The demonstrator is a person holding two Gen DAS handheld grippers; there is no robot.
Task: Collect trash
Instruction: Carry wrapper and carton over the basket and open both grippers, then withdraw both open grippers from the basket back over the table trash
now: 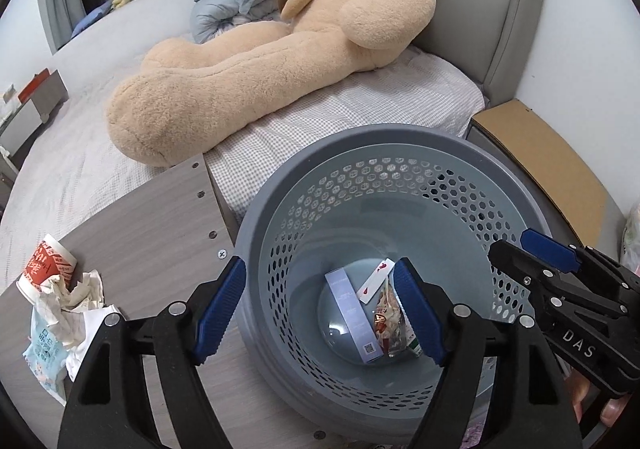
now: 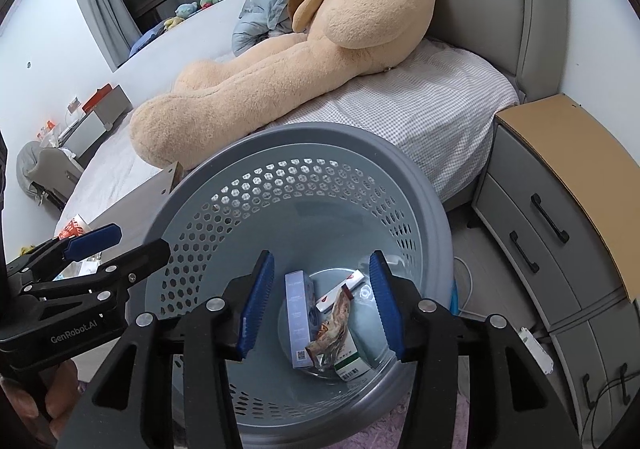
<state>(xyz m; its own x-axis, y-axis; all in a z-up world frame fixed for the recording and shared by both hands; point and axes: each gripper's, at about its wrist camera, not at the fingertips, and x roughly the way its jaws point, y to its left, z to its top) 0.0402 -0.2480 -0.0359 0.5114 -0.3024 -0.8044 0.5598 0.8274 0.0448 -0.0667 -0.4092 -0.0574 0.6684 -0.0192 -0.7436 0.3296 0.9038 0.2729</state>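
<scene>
Now over the bin (image 1: 400, 169), both claws empty.
Left claw (image 1: 320, 313) gaping, right claw (image 2: 320, 305) part open; box (image 1: 352, 317) and wrappers (image 1: 386, 323) down inside. Next, best swung to lower left of left view: cup (image 1: 48, 265) and paper (image 1: 76, 293) waiting on bench (image 1: 160, 217).

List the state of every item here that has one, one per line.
Left gripper: open, empty.
Right gripper: open, empty.
Grey perforated plastic bin: upright, holding boxes and wrappers.
Red-and-white paper cup: tipped over, uncollected.
Grey nightstand drawers: closed.
</scene>
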